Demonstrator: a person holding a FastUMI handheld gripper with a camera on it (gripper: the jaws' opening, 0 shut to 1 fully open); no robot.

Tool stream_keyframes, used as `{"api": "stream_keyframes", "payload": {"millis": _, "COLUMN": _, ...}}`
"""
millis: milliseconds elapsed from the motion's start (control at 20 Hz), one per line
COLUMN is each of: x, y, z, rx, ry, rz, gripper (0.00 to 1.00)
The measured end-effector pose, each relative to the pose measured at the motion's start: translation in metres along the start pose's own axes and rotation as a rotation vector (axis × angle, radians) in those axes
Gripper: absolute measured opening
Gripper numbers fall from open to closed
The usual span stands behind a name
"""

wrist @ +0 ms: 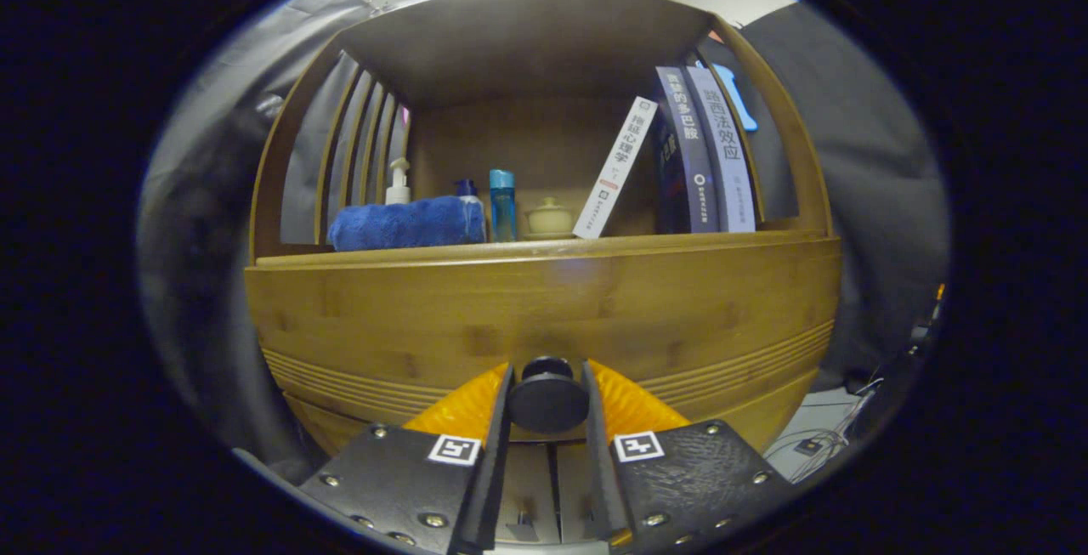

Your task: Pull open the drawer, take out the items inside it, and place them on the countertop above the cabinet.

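A bamboo cabinet stands right in front of me, and its drawer front [544,317] is closed flush. The drawer's round dark knob [548,398] sits between my two fingers, and the gripper [548,385] is shut on it, one finger pressing each side. What the drawer holds is hidden. The countertop [544,247] runs just above the drawer front.
On the countertop, under a shelf roof, lie a folded blue towel [406,223], a white pump bottle [398,183], a blue bottle [502,205], a small lidded cup [550,219], a leaning white book [615,168] and upright dark books [705,151]. Cables [816,444] lie on the floor at the right.
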State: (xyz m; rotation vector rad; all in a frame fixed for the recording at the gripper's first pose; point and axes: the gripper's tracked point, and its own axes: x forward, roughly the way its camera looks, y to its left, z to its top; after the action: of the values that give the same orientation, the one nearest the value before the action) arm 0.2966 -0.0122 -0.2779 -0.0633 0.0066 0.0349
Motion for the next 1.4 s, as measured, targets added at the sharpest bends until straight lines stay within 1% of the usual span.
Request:
{"api": "stream_keyframes", "payload": {"millis": 50, "x": 0.000, "y": 0.000, "z": -0.003, "rx": -0.008, "ry": 0.028, "rz": 0.000, "gripper": 0.43}}
{"api": "stream_keyframes", "payload": {"millis": 150, "x": -0.004, "y": -0.001, "z": -0.006, "rx": 0.012, "ry": 0.070, "rz": -0.018, "gripper": 0.39}}
{"api": "stream_keyframes", "payload": {"millis": 200, "x": -0.008, "y": -0.001, "z": -0.005, "rx": 0.023, "ry": 0.068, "rz": -0.018, "gripper": 0.39}}
{"api": "stream_keyframes", "payload": {"millis": 350, "x": -0.038, "y": -0.003, "z": -0.015, "rx": 0.004, "ry": 0.100, "rz": 0.014, "gripper": 0.38}}
{"api": "stream_keyframes", "payload": {"millis": 400, "x": -0.055, "y": -0.011, "z": -0.014, "rx": -0.019, "ry": 0.109, "rz": -0.003, "gripper": 0.31}}
{"api": "stream_keyframes", "payload": {"millis": 500, "x": -0.063, "y": -0.017, "z": -0.012, "rx": -0.003, "ry": 0.111, "rz": -0.010, "gripper": 0.15}}
{"api": "stream_keyframes", "payload": {"millis": 600, "x": -0.073, "y": -0.020, "z": 0.010, "rx": 0.007, "ry": 0.060, "rz": -0.020, "gripper": 0.15}}
{"api": "stream_keyframes", "payload": {"millis": 700, "x": -0.074, "y": -0.030, "z": 0.022, "rx": -0.044, "ry": 0.016, "rz": -0.056, "gripper": 0.15}}
{"api": "stream_keyframes", "payload": {"millis": 750, "x": -0.075, "y": -0.031, "z": 0.023, "rx": -0.050, "ry": 0.003, "rz": -0.057, "gripper": 0.15}}
{"api": "stream_keyframes", "payload": {"millis": 800, "x": -0.069, "y": -0.027, "z": 0.023, "rx": -0.037, "ry": 0.000, "rz": -0.038, "gripper": 0.23}}
{"api": "stream_keyframes", "payload": {"millis": 850, "x": -0.069, "y": -0.031, "z": 0.022, "rx": -0.014, "ry": 0.010, "rz": -0.047, "gripper": 0.31}}
{"api": "stream_keyframes", "payload": {"millis": 950, "x": -0.056, "y": -0.045, "z": 0.016, "rx": 0.038, "ry": 0.032, "rz": -0.104, "gripper": 0.46}}
{"api": "stream_keyframes", "payload": {"millis": 1000, "x": -0.049, "y": -0.042, "z": 0.015, "rx": 0.053, "ry": 0.039, "rz": -0.092, "gripper": 0.54}}
{"api": "stream_keyframes", "payload": {"millis": 1050, "x": -0.044, "y": -0.034, "z": 0.014, "rx": 0.048, "ry": 0.039, "rz": -0.066, "gripper": 0.55}}
{"api": "stream_keyframes", "payload": {"millis": 1200, "x": -0.035, "y": -0.004, "z": 0.015, "rx": -0.002, "ry": 0.023, "rz": 0.035, "gripper": 0.62}}
{"api": "stream_keyframes", "payload": {"millis": 1250, "x": -0.027, "y": 0.003, "z": 0.008, "rx": -0.039, "ry": 0.034, "rz": 0.030, "gripper": 0.65}}
{"api": "stream_keyframes", "payload": {"millis": 1300, "x": -0.019, "y": -0.001, "z": 0.001, "rx": -0.080, "ry": 0.047, "rz": -0.005, "gripper": 0.67}}
{"api": "stream_keyframes", "payload": {"millis": 1350, "x": -0.011, "y": -0.001, "z": -0.008, "rx": -0.096, "ry": 0.062, "rz": -0.012, "gripper": 0.67}}
{"api": "stream_keyframes", "payload": {"millis": 1400, "x": -0.015, "y": 0.002, "z": -0.011, "rx": -0.088, "ry": 0.058, "rz": -0.020, "gripper": 0.60}}
